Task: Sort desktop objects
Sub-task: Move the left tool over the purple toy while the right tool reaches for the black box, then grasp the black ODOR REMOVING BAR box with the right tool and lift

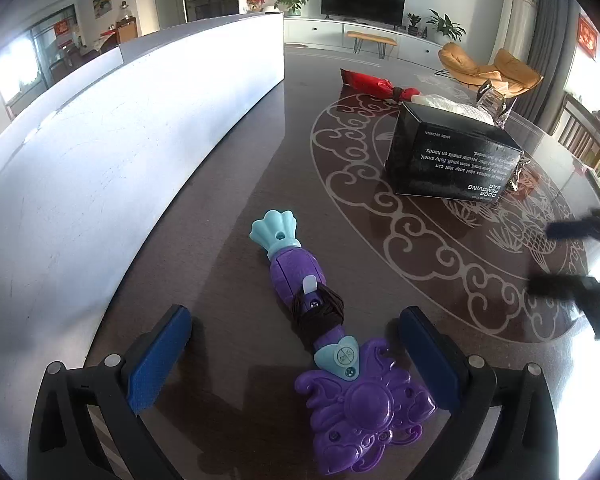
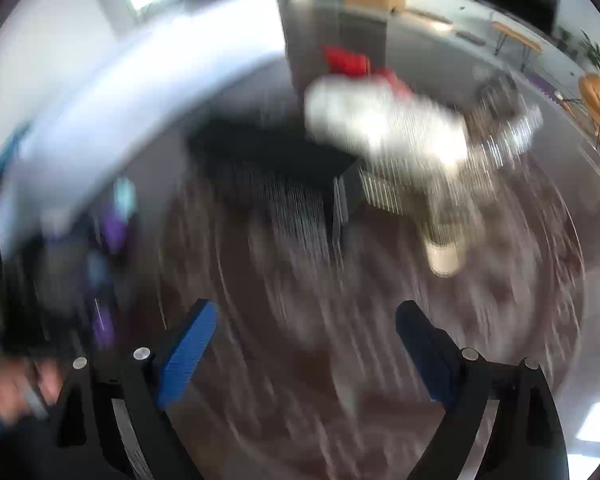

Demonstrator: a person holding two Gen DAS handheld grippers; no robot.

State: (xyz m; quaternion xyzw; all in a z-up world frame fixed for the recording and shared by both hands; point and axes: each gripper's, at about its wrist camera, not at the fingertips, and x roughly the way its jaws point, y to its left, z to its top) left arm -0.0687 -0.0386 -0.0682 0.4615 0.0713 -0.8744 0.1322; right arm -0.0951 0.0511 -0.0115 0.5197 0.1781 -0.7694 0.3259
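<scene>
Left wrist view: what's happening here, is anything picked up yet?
Nothing is held. The left gripper is open, its blue pads either side of a purple toy wand lying flat on the dark patterned table. Farther back sit a black box and a red bag. The right gripper is open too; its view is motion-blurred.

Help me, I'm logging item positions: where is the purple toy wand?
Left wrist view: the purple toy wand lies on the table between the open left gripper fingers, nearer than the black box.
</scene>
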